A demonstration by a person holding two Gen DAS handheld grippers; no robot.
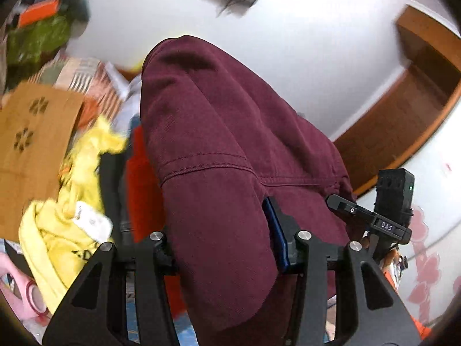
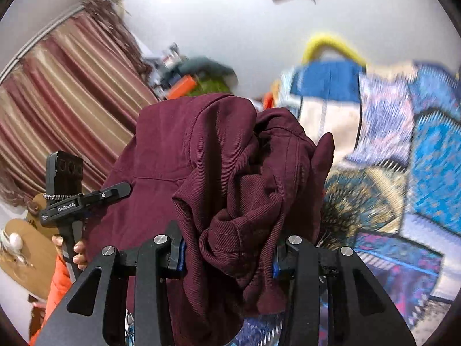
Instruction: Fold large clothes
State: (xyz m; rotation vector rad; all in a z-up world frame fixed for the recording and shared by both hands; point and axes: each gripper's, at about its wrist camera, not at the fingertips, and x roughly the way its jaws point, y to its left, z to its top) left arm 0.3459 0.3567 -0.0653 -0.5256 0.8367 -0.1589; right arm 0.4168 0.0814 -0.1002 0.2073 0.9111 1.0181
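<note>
A large maroon garment (image 1: 219, 150) hangs in the air, held up by both grippers. My left gripper (image 1: 224, 248) is shut on its cloth, which bulges between the fingers and drapes over them. My right gripper (image 2: 227, 256) is shut on a bunched, ribbed part of the same maroon garment (image 2: 230, 178). In the left wrist view the right gripper (image 1: 343, 204) shows at the right, pinching the cloth's edge. In the right wrist view the left gripper (image 2: 115, 191) shows at the left, held by a hand (image 2: 77, 252).
A yellow garment (image 1: 72, 210) and a cardboard box (image 1: 31, 144) lie at the left. A wooden door frame (image 1: 409, 109) is at the right. A striped curtain (image 2: 63, 101) hangs left, and a patterned blue bedspread (image 2: 403, 173) lies at the right.
</note>
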